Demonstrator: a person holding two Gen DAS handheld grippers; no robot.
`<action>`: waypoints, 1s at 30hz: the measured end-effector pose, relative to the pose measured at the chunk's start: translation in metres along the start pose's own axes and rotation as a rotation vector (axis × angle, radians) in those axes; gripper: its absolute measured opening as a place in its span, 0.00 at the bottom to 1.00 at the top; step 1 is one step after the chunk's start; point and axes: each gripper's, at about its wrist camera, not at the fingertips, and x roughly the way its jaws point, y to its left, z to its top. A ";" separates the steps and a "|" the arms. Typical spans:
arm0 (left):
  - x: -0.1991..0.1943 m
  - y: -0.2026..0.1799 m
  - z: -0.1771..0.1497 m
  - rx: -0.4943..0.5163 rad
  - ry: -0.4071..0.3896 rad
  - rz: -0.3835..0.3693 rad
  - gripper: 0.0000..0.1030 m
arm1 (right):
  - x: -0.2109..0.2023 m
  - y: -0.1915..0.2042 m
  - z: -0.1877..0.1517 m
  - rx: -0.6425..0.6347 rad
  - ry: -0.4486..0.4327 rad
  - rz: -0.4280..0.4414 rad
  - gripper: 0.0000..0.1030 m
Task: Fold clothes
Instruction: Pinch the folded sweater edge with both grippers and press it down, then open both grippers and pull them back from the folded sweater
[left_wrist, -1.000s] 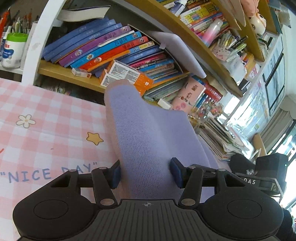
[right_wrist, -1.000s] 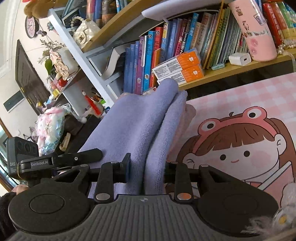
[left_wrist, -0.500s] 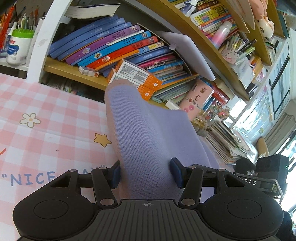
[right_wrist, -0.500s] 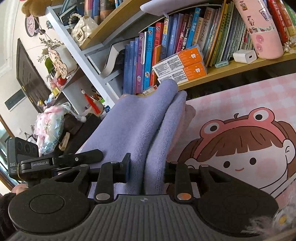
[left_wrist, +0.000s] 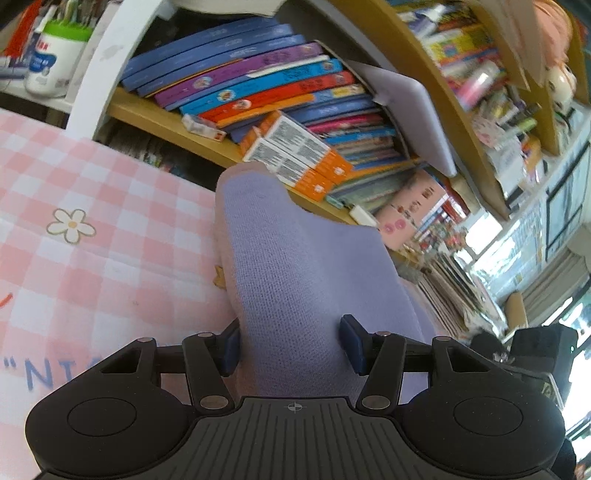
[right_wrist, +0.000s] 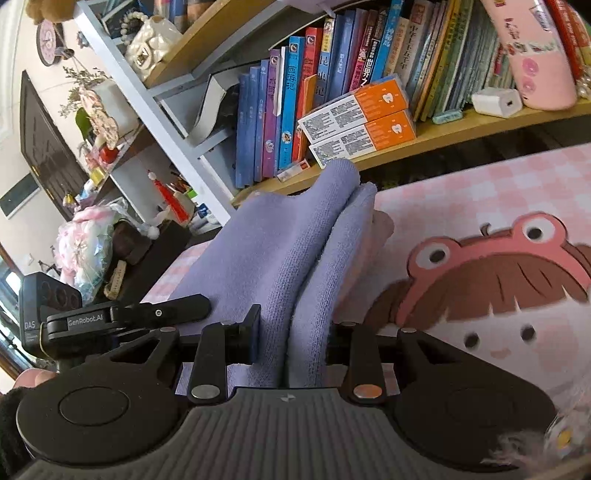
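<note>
- The garment (left_wrist: 295, 266) is a lilac knit, soft and finely ribbed, gathered into a thick lengthwise roll that runs from the grippers towards the bookshelf (left_wrist: 173, 122).
- In the right wrist view the garment (right_wrist: 295, 251) shows two layers lying side by side with a crease between them, and a paler pink layer peeks out along its right edge.
- It lies over the pink checked table cover (left_wrist: 92, 236), its far end rounded and stopping just short of the shelf edge.
- The left gripper (left_wrist: 291, 345) is about half open, and its blue pads sit against both sides of a wide bunch of the knit, which fills the gap.
- The right gripper (right_wrist: 291, 334) stands much narrower, pinching a thinner fold of the same fabric; its right pad is mostly hidden by cloth, so that contact is likely rather than plain.
- Both grippers are matt black plastic with ribbed tops and round metal pins at the finger joints.
- The table cover is printed with a daisy, blue letters and a cartoon girl (right_wrist: 491, 291) in a frog hat.
- Two orange and white boxes (right_wrist: 358, 122) lie stacked on the wooden shelf in front of upright glossy books (right_wrist: 288, 110).
- A pink flask (right_wrist: 532, 55) and a white charger (right_wrist: 496, 101) sit farther right on that shelf.
</note>
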 end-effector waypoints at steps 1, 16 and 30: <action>0.003 0.004 0.005 -0.005 -0.003 0.005 0.52 | 0.005 -0.001 0.004 0.000 0.002 -0.002 0.26; 0.058 0.041 0.049 -0.096 -0.078 0.034 0.52 | 0.081 -0.049 0.063 0.111 -0.020 0.004 0.27; -0.007 0.009 0.012 0.051 -0.272 0.127 0.73 | 0.003 -0.023 0.027 -0.115 -0.173 -0.179 0.49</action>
